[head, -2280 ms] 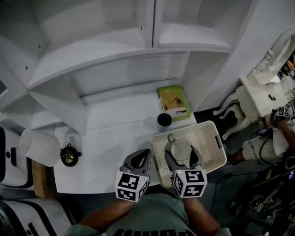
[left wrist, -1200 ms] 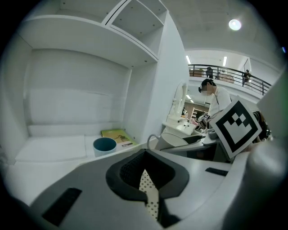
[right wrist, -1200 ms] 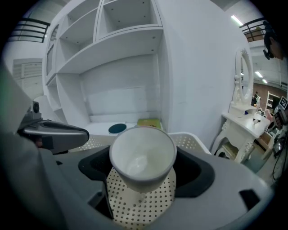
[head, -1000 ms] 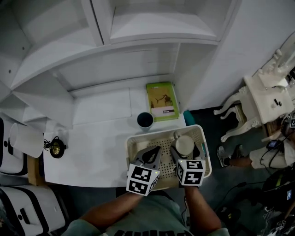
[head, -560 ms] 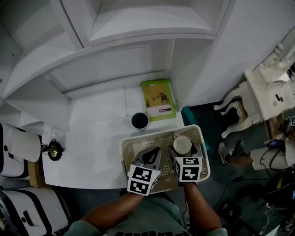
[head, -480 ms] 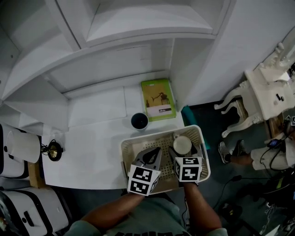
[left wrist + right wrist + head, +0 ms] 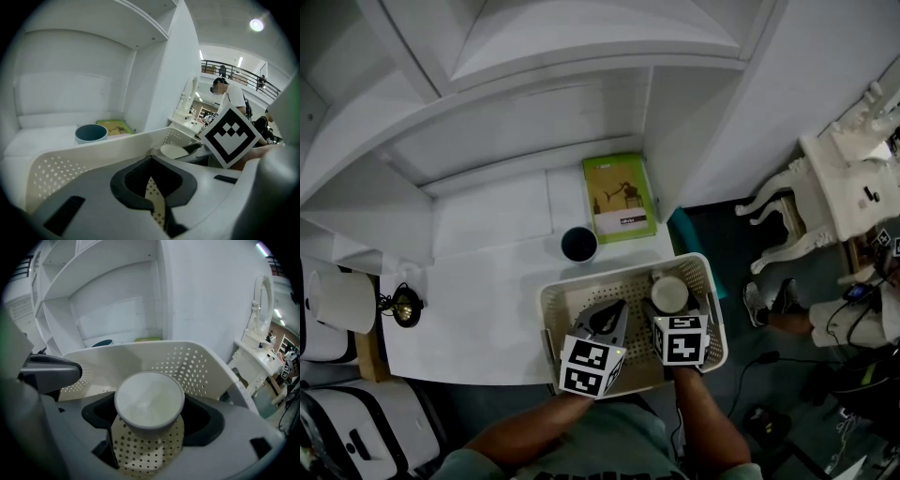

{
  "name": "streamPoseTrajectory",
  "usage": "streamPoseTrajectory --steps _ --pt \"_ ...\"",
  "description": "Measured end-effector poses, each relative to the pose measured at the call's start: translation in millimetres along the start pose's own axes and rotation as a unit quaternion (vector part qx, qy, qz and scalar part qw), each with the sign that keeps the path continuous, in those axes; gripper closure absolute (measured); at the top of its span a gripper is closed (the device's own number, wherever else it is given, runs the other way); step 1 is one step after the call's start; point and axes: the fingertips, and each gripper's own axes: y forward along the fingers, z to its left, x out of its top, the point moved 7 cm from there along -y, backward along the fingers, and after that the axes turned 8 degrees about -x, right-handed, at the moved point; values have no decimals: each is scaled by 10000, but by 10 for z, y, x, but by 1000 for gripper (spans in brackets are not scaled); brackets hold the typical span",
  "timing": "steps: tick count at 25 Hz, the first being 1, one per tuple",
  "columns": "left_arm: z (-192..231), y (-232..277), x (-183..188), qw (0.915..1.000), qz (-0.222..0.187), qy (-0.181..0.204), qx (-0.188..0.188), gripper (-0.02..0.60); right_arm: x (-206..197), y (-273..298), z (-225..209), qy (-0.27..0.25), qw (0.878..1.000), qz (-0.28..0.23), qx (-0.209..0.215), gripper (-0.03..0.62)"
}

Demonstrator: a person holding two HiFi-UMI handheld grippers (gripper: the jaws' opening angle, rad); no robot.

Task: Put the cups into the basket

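While right gripper [image 7: 671,306] clamps white cup [image 7: 668,292] inside basket [image 7: 547,307], left gripper [image 7: 613,310] closed alongside.

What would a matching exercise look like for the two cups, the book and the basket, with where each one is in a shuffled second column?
Things:
1. white round cup
2. dark blue round cup
3. green book
4. cream perforated plastic basket

Places:
A. lying flat at the back of the white desk, next to the wall
B. standing on the desk, outside the basket
C. at the desk's front right corner
D. between the fingers of the right gripper, inside the basket

Pairs: 1-D, 2-B, 3-A, 4-C
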Motion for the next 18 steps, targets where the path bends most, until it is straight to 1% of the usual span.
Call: streamPoseTrajectory --steps 6,11,18 --pt "-33 -9 27 10000 -60 24 -32 575 -52 60 7 -29 9996 289 -8 206" --pt "-50 -23 45 9999 -50 82 -67 575 -72 83 -7 -39 9993 365 -58 206" --pt "-60 -64 61 9998 -39 134 -107 575 -110 78 5 -109 9979 638 86 206"
